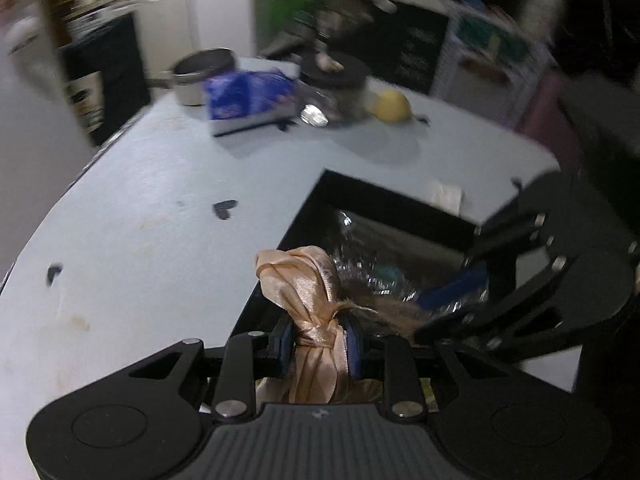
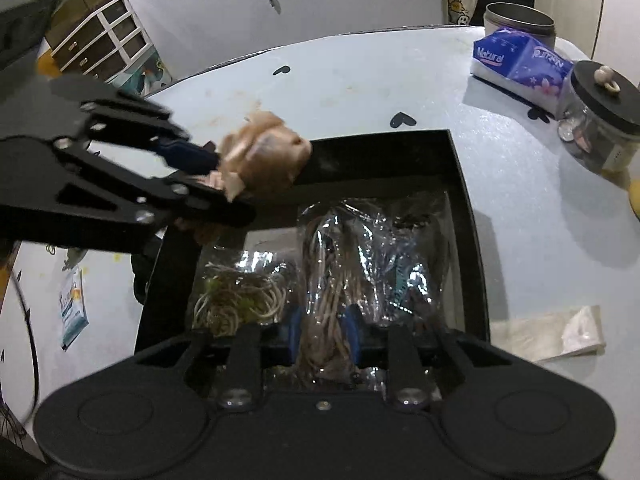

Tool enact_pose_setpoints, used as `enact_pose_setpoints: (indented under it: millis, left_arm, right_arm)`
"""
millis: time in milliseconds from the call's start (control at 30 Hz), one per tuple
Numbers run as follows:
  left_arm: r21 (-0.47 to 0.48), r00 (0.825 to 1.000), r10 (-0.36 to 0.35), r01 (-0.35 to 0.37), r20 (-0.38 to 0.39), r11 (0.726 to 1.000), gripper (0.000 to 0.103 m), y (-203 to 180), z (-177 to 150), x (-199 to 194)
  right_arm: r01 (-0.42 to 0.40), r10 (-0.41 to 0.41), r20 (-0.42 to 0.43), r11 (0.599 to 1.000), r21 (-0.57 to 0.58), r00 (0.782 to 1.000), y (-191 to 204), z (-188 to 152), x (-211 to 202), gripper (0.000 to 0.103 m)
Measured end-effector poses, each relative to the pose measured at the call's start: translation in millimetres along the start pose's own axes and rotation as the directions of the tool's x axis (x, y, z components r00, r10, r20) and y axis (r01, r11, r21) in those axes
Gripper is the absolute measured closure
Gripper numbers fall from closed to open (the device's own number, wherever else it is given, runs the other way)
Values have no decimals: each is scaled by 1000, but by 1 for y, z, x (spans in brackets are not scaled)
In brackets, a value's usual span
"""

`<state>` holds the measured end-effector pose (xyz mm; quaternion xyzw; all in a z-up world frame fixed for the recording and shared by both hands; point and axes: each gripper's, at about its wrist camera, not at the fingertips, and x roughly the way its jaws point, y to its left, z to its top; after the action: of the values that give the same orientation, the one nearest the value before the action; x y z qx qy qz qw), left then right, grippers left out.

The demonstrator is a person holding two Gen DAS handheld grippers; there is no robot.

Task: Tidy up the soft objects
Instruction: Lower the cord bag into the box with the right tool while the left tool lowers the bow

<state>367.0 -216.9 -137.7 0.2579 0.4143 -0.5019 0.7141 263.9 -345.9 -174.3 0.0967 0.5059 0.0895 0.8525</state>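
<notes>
Clamped in the left gripper (image 1: 318, 346), a knotted peach satin cloth bundle (image 1: 308, 300) hangs over the black box's rim (image 2: 400, 138), while the right gripper (image 2: 324, 338) pinches a clear-wrapped cord bundle (image 2: 332, 280) inside; lower gently before releasing.

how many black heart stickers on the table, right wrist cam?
3 visible: one at the far edge, one just beyond the black box, one partly under the tissue pack. Others may be hidden.

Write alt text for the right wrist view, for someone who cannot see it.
The right gripper is shut on a clear crinkly plastic packet of brown strands inside a black rectangular box on a pale table. To the left, the left gripper holds a peach satin fabric bundle above the box's rim.
</notes>
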Motion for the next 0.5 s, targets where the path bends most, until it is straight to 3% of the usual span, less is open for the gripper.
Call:
enact_pose_setpoints:
  millis: [67,133,200,267,367,500]
  left_arm:
    - [60,999,-24,26,-28,998,72,2,3,10]
    - [123,998,-34,40,-55,992,57,3,3,21]
    - [157,997,-31,42,-73,987,49,4,-1,27]
    - [137,997,-35,44,-69,990,49,6,-4,28]
    - [60,996,-82,84,-44,995,52,11,-7,22]
    - [-27,998,-65,65,-14,998,77,12,-8,13]
  right_arm:
    - [5,-5,-4,1000,2,1000,0,-1,1,78]
    - [16,-16,-13,1000,8,1000,-2,-2,4,78]
    - [19,-19,-20,1000,20,1000,-4,-1,6,78]
    - [17,-17,-16,1000,19,1000,-4,-1,5,78]
    - [10,-10,-8,1000,17,1000,-3,0,2,78]
    - [-6,6,13,1000,22,1000,-4,4,-4,78]
